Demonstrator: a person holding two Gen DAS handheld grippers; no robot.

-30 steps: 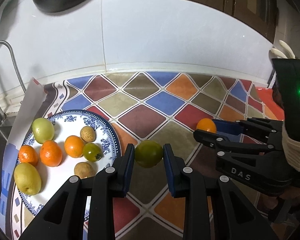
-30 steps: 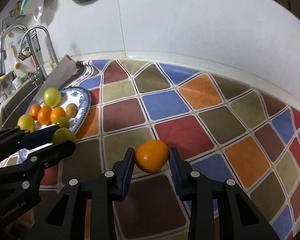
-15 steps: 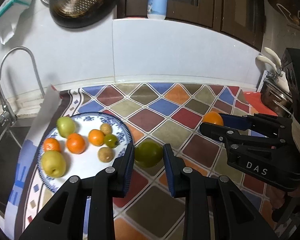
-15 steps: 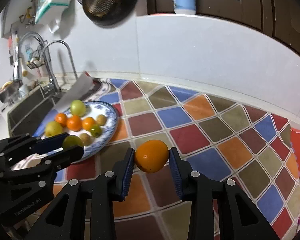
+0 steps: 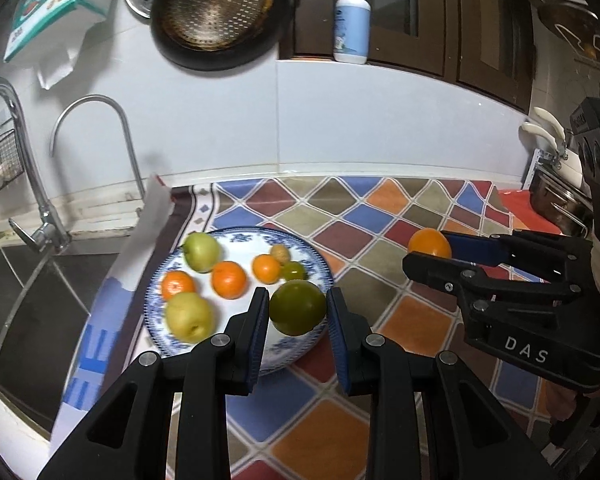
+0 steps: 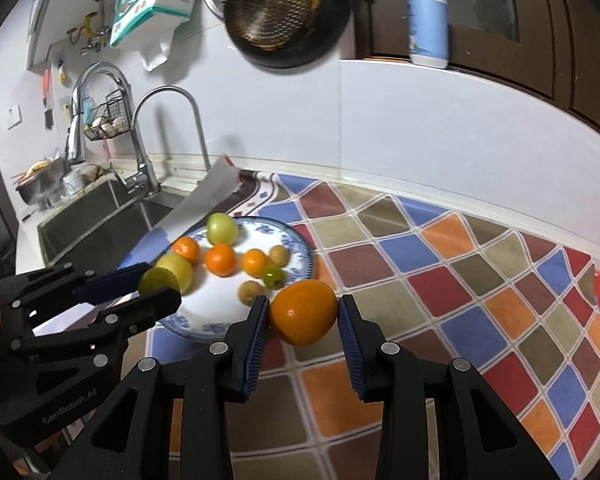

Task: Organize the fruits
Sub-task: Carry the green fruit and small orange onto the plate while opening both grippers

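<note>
Carrying is the step you are in: your left gripper [image 5: 298, 308] is clamped on a green fruit [image 5: 297, 306], held at centre frame in the left wrist view, over the near right part of the blue-patterned plate [image 5: 320, 256]. Your right gripper [image 6: 303, 314] is clamped on an orange fruit [image 6: 303, 312], held at lower centre of the right wrist view, just off the plate's right edge and above the patterned mat [image 6: 440, 280].

Next, judging by the plate, you need to lower each fruit onto bare white china and part the fingers gently. The lower right of the plate looks free; the upper left is crowded with small oranges and pale green fruit.

Your green fruit is round, smooth and dull olive. Your orange one is glossy, slightly oval, with a small highlight on its skin.
</note>
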